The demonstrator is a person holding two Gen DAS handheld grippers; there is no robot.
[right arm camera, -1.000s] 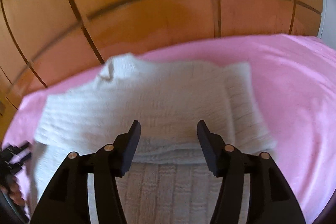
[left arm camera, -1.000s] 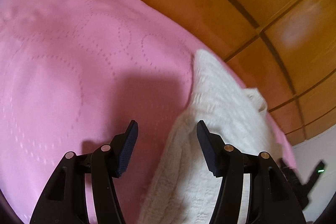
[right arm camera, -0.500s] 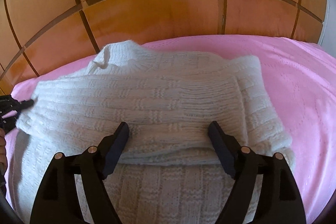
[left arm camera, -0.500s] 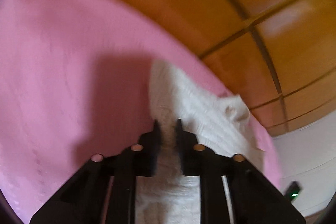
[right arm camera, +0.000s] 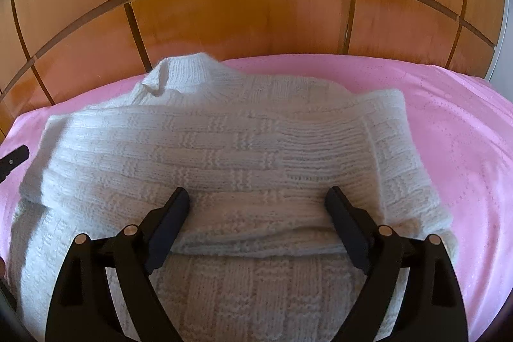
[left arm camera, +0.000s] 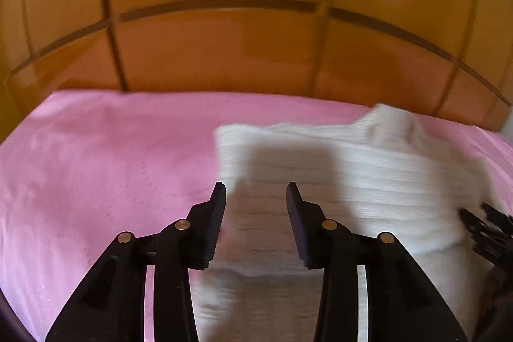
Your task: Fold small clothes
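While both open, sweater [right arm camera: 224, 149] under right gripper [right arm camera: 256, 191].

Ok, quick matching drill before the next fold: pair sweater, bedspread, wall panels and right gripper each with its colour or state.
Things:
1. sweater
2. bedspread
3. wall panels
4. right gripper

Colour or state:
A. orange-brown wood with dark seams
B. jaws apart and opening over the knit, clamping nothing
C. cream knit, sleeve folded across the body
D. pink, lying under the garment

Pairs: 1-C, 2-D, 3-A, 4-B
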